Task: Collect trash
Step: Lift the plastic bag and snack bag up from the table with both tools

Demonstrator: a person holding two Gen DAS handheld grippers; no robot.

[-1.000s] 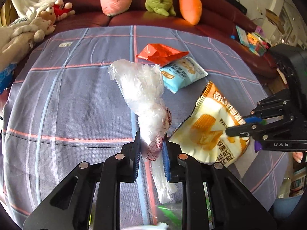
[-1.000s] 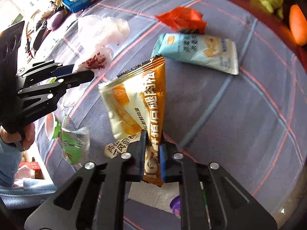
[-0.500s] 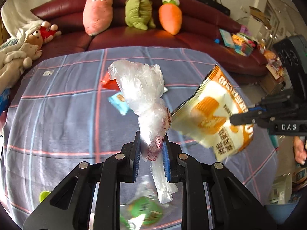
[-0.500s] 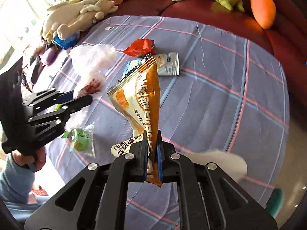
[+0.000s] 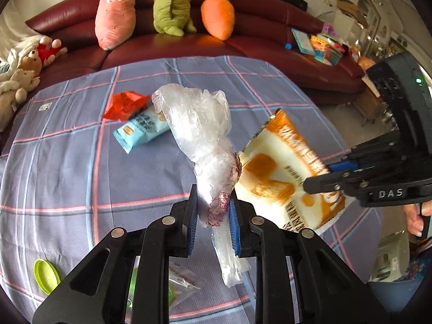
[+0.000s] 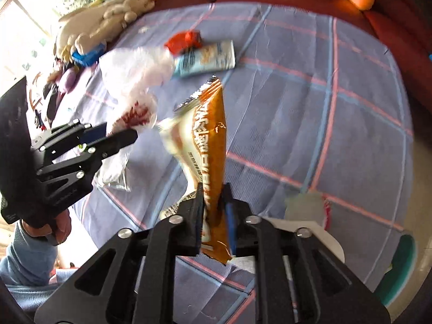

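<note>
Between the blue-padded fingers of the left gripper [image 5: 213, 222], a crumpled clear plastic bag [image 5: 198, 132] is pinched at its red-printed waist; its puffed top stands up above the jaws and a thin tail hangs below them, all of it lifted off the table. Just to its right, the right gripper [image 6: 214, 210] is clamped on the lower end of an orange-and-white snack packet [image 6: 203, 145], which rises upright from the jaws and is also held in the air, its face nearly touching the plastic bag in the left wrist view. Under the left gripper lie a lime-green lid [image 5: 46, 276] and a clear wrapper with green print [image 5: 175, 283] on the blue plaid tablecloth [image 5: 67, 167]. By the right gripper a white paper sheet [image 6: 321, 232] rests at the table's edge. Farther out on the cloth, a light-blue snack packet [image 5: 140, 129] lies flat, touching a crumpled red wrapper [image 5: 125, 105] beyond it. Behind the table runs a dark red sofa [image 5: 259, 46] carrying a pink plush [image 5: 114, 13], a green plush [image 5: 171, 6] and a carrot plush [image 5: 217, 14].
</note>
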